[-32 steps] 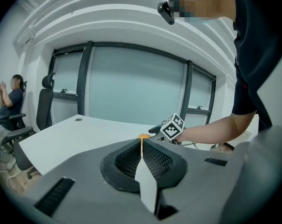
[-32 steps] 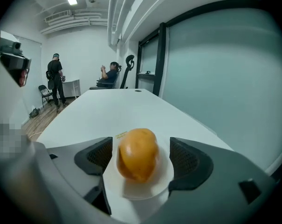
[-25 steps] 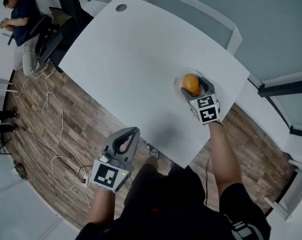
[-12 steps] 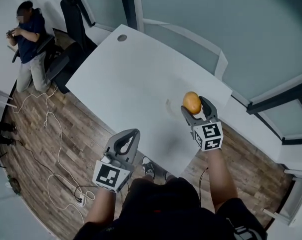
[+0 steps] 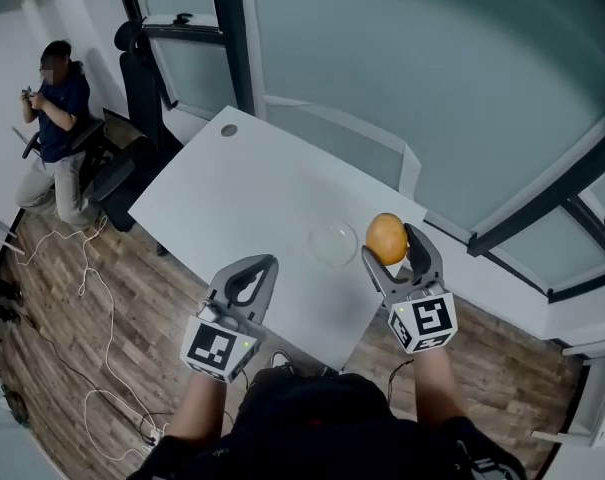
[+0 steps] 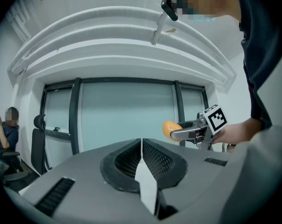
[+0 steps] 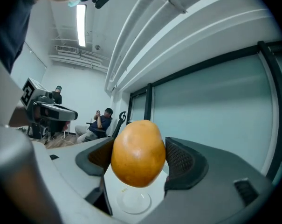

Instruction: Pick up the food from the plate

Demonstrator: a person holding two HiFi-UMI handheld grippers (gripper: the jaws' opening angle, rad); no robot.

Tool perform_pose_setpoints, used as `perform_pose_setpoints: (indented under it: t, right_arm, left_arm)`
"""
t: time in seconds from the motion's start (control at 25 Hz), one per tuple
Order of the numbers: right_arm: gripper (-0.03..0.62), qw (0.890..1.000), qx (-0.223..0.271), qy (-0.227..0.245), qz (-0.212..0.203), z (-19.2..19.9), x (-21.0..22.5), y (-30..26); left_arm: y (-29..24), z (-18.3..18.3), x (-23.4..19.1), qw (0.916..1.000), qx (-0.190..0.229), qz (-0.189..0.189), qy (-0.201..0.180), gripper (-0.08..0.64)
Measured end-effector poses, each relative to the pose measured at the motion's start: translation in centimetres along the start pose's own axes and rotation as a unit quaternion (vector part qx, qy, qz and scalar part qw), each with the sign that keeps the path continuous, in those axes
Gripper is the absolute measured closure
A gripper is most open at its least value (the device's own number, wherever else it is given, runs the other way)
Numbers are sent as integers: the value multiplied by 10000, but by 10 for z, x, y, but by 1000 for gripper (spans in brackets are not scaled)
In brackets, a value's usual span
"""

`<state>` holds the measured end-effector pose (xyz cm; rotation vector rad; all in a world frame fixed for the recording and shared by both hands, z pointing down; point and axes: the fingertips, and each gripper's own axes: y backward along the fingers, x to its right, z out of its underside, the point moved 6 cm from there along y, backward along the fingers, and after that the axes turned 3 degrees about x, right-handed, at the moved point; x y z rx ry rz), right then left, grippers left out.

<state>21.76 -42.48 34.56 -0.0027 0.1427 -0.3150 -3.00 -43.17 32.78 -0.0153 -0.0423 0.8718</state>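
The orange fruit (image 5: 386,238) was gripped on both sides by the jaws of the right hand-held gripper (image 5: 393,251) and held in the air, clear of the plate (image 5: 333,244). In the right gripper view, the plate (image 7: 135,202) was seen on the white worktop (image 5: 244,183) beneath the fruit (image 7: 138,146). The left hand-held gripper (image 5: 252,273) was held clenched at the worktop's near edge, nothing being held between its jaws. A seated person (image 5: 55,96) was seen at far left.

White worktop (image 5: 252,193) on a wood-plank floor (image 5: 52,318), dark-framed frosted glass walls (image 5: 402,68) behind; black chair (image 5: 135,68) and seated person (image 5: 60,93) at left.
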Motion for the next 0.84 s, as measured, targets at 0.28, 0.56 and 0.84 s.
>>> perform_pose_setpoints:
  t: [0.28, 0.56, 0.84]
  right_arm:
    - [230, 9993, 336, 164, 91, -31, -1, 39]
    - [230, 9990, 358, 265, 43, -37, 2, 49]
    - [230, 9987, 378, 325, -60, -44, -1, 43]
  left_arm:
    - [-9, -20, 21, 9987, 264, 289, -315, 531]
    - [-11, -25, 31, 9984, 299, 348, -340, 531]
    - [-10, -29, 30, 9987, 270, 311, -290, 531]
